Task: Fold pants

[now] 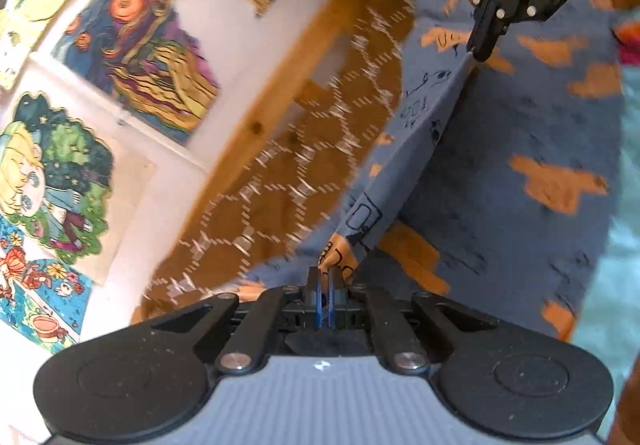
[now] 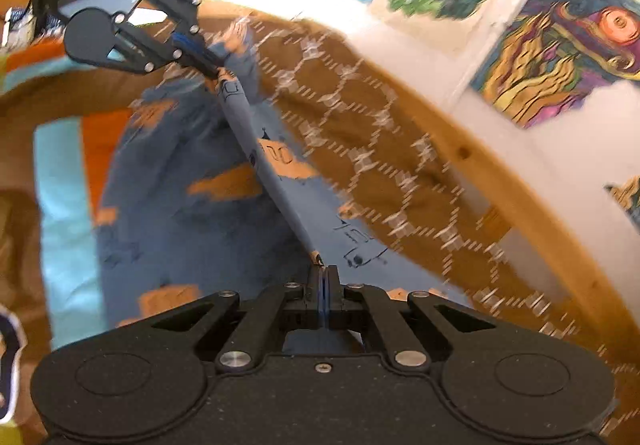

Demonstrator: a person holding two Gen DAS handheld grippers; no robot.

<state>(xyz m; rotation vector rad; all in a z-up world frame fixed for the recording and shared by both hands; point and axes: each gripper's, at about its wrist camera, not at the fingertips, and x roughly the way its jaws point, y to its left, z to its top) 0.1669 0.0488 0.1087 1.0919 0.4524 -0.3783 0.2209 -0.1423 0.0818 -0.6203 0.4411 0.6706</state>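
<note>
The pants (image 1: pixel 520 133) are blue-grey with orange patches and black drawings. They hang lifted above the bed, with a taut edge stretched between my two grippers. My left gripper (image 1: pixel 325 273) is shut on one end of that edge. My right gripper (image 1: pixel 480 53) shows at the top of the left wrist view, shut on the other end. In the right wrist view my right gripper (image 2: pixel 323 269) is shut on the pants (image 2: pixel 192 181), and the left gripper (image 2: pixel 214 71) pinches the far end of the taut edge.
A brown blanket (image 1: pixel 304 165) with a white hexagon pattern lies beneath, beside a wooden bed rail (image 2: pixel 532 197). A white wall (image 1: pixel 224 17) carries several colourful pictures. A turquoise and orange sheet (image 2: pixel 64 181) lies under the pants.
</note>
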